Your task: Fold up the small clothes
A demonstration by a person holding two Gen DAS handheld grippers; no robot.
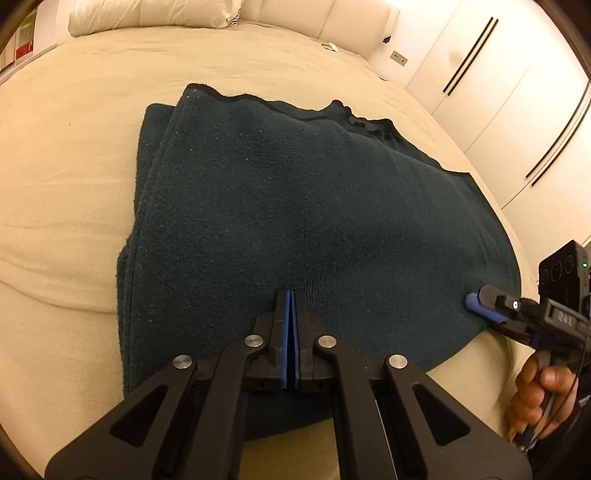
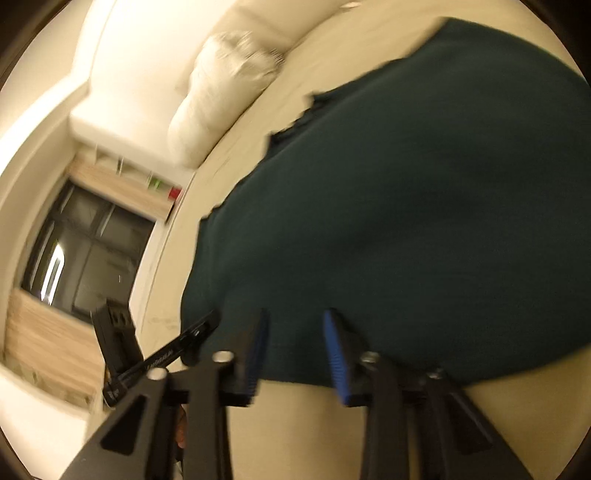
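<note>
Green knit cloth [image 1: 295, 206] lies folded flat on the bed [image 1: 66, 177], right ahead of the left hand-held gripper [image 1: 290, 295], whose fingers are pressed together. The right hand-held gripper [image 2: 295, 332] is spread open, empty, at the cloth's near edge.

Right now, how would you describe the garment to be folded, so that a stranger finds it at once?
Look at the wide cream bed with a white pillow at its head. On the sheet, near the foot edge, lies a dark green knitted garment, already folded flat. It is the only dark thing on the pale bedding, and both grippers point at its near edge.
</note>
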